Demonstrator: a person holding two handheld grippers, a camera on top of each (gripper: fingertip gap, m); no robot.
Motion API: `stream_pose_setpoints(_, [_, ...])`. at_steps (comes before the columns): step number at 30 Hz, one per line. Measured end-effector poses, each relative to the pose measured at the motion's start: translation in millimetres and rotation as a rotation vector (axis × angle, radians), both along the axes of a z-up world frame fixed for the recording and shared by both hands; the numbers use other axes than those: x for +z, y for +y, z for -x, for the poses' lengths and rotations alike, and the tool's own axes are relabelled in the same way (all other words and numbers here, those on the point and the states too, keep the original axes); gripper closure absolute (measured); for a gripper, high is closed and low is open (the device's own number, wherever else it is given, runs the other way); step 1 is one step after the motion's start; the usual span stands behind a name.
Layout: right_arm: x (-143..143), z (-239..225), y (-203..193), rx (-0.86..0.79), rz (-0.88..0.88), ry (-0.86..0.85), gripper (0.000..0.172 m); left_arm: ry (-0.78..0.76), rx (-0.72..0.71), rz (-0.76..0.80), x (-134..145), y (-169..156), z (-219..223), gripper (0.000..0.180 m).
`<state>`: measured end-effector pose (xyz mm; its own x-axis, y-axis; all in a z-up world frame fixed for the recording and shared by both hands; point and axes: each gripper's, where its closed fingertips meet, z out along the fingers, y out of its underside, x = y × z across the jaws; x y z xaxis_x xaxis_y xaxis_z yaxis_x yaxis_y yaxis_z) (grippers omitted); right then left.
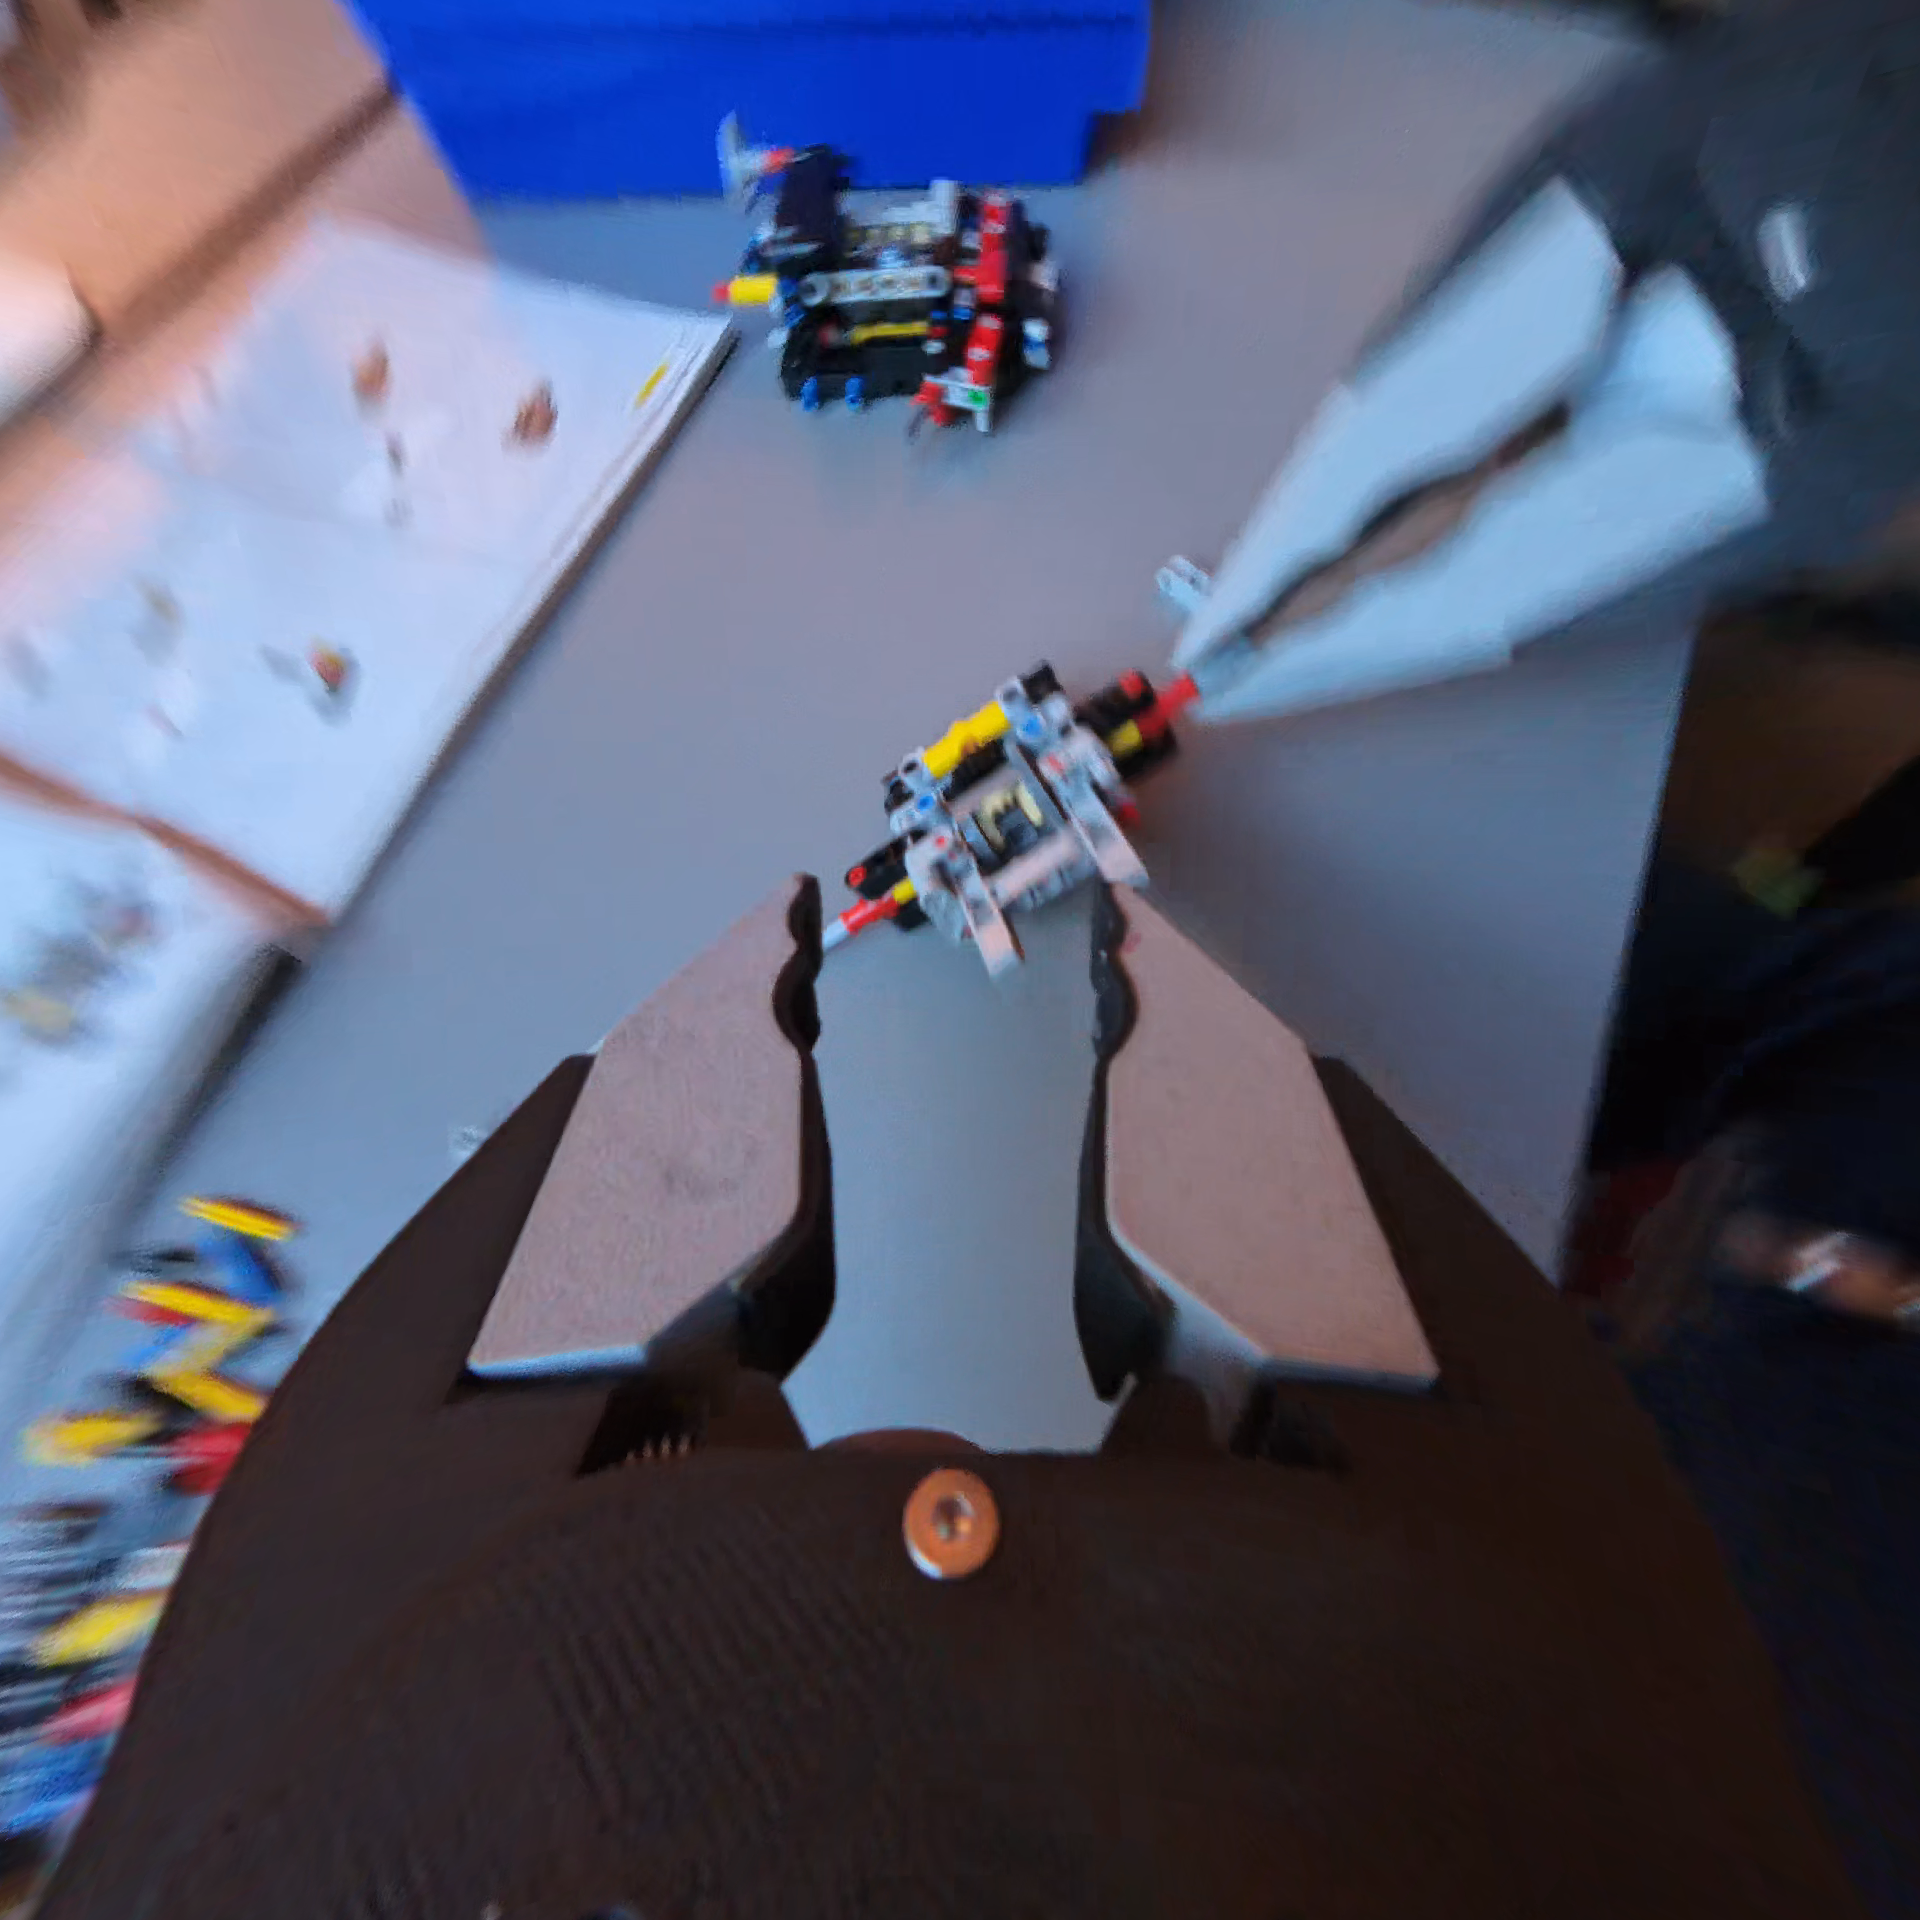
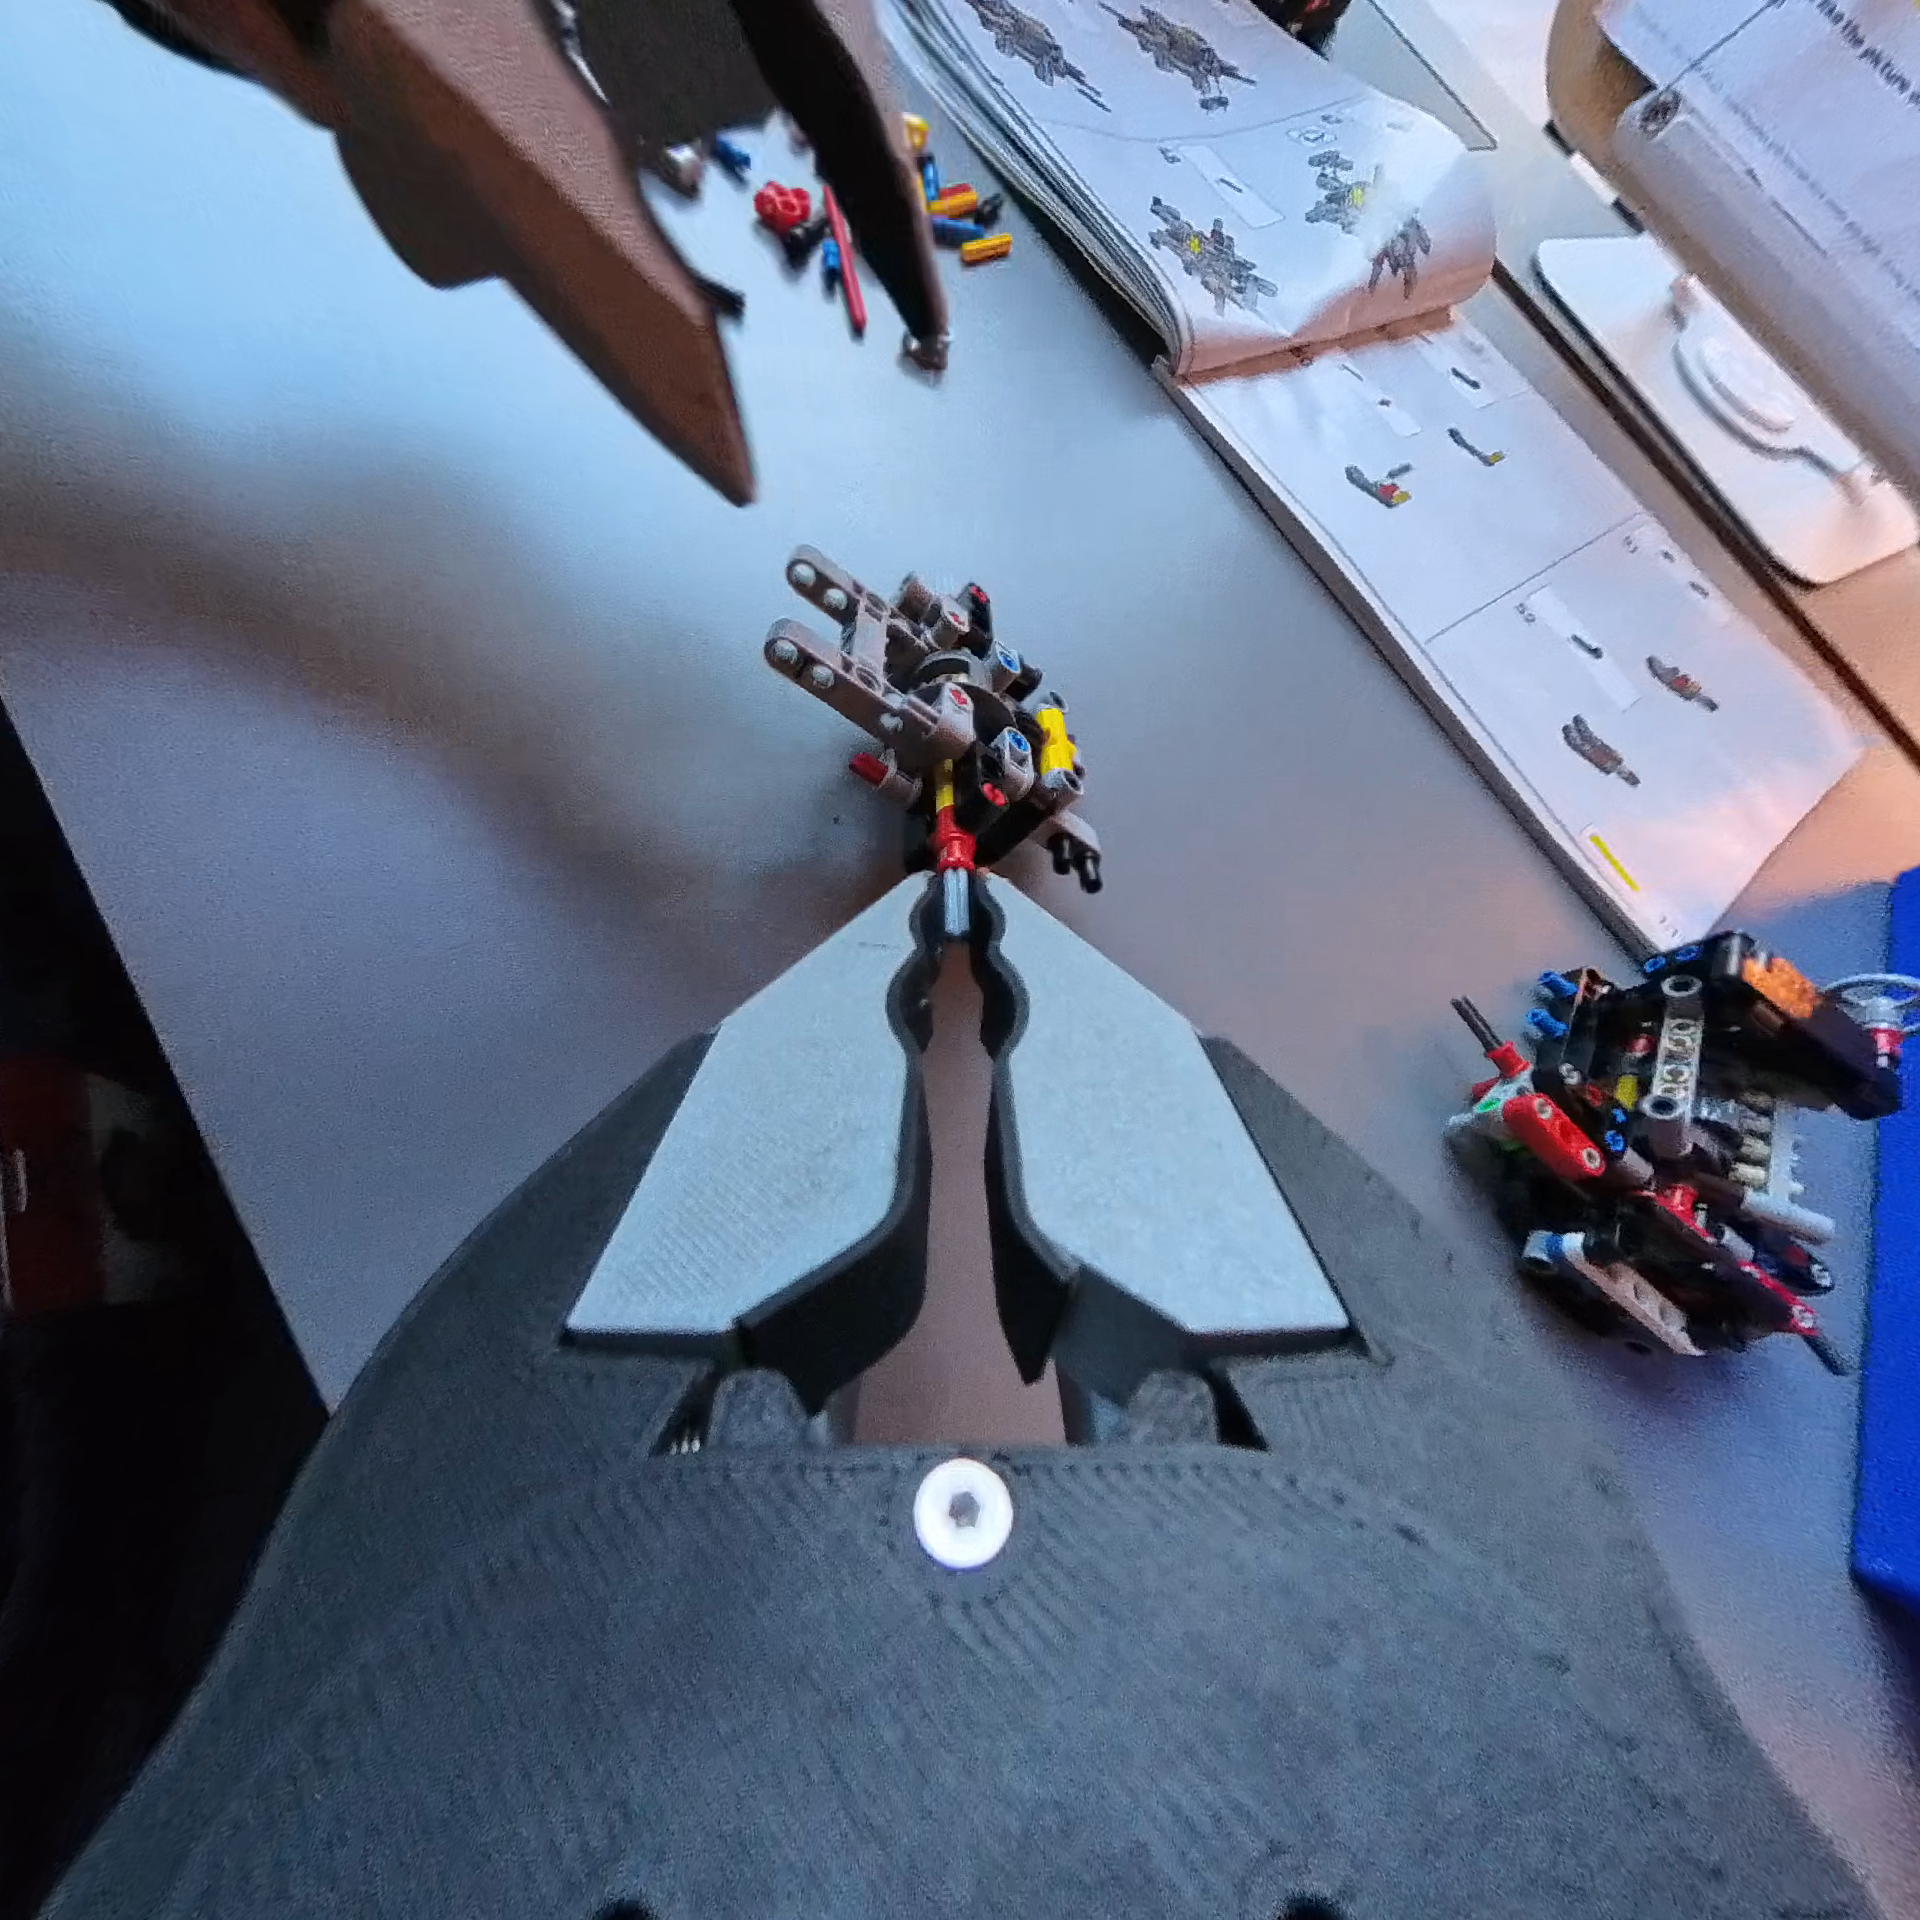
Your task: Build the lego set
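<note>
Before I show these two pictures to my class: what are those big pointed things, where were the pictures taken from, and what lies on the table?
They are hand-held tongs, one per hand, each carrying a camera that looks along its fingers. The left tongs stand open just short of a small brick assembly. The right tongs pinch a grey axle sticking out of that assembly. On the grey table also lie a larger brick model, loose pieces and open instruction booklets.
</note>
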<state>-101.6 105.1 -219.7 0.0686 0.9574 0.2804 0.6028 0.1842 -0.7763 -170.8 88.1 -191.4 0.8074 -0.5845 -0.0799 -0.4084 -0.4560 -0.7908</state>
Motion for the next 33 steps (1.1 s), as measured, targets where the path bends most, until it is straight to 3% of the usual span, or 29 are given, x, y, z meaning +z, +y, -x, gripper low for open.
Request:
stream_pose_setpoints(5, [5, -1, 1, 0.034, 0.109, 0.029, 0.171, 0.415, -0.17, -0.134, -8, -1, -13, 0.114])
stream_pose_setpoints(8, [15, -1, 1, 0.046, 0.199, 0.07, 0.171, 0.533, -0.24, -0.209, -16, 8, -26, 0.114])
stream_pose_setpoints(12, [30, -3, -1, 0.083, 0.359, 0.141, 0.171, 0.514, -0.266, -0.353, -11, 16, -42, 0.13])
stream_pose_setpoints(15, [37, -6, 1, 0.108, 0.442, 0.183, 0.171, 0.525, -0.258, -0.433, -12, 23, -39, 0.133])
stream_pose_setpoints(20, [39, -10, 2, 0.139, 0.488, 0.209, 0.171, 0.467, -0.28, -0.389, -24, 26, -47, 0.14])
stream_pose_setpoints(27, [41, -17, 8, 0.142, 0.466, 0.222, 0.172, 0.243, -0.325, -0.276, -24, 26, -64, 0.154])
stream_pose_setpoints(31, [34, -23, 22, 0.105, 0.433, 0.215, 0.172, 0.224, -0.289, -0.242, -24, 24, -56, 0.154])
stream_pose_setpoints(33, [32, -25, 25, 0.096, 0.435, 0.204, 0.172, 0.29, -0.235, -0.231, -26, 26, -46, 0.154])
